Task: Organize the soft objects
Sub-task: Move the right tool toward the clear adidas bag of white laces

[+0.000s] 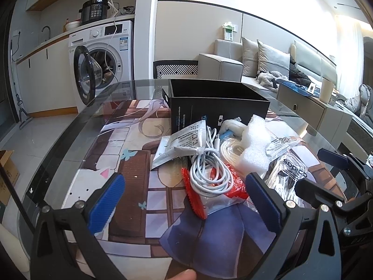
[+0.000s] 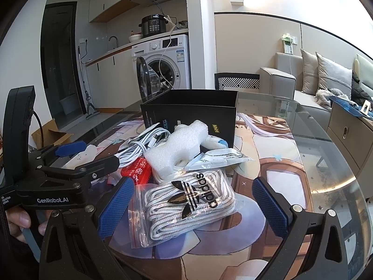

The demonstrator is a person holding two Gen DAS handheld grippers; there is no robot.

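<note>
A pile of soft items lies on the glass table in front of an open black box [image 1: 216,102] [image 2: 191,114]. It holds a coiled white cable [image 1: 207,170] [image 2: 139,147], white foam [image 1: 256,144] [image 2: 179,147], a red packet [image 1: 235,182] [image 2: 137,170], a sealed white pouch [image 1: 184,140] [image 2: 221,158] and a clear adidas bag of laces [image 2: 191,200] [image 1: 289,177]. My left gripper [image 1: 186,203] is open, just short of the cable and red packet. My right gripper [image 2: 191,210] is open around the adidas bag, empty. The left gripper also shows in the right wrist view [image 2: 91,154].
The round glass table [image 2: 326,163] covers a printed anime mat [image 1: 130,158]. A washing machine [image 1: 102,53] with its door open stands behind. A sofa [image 1: 279,65] and a low cabinet [image 1: 312,109] lie to the right. A cardboard box [image 1: 7,172] sits on the floor at left.
</note>
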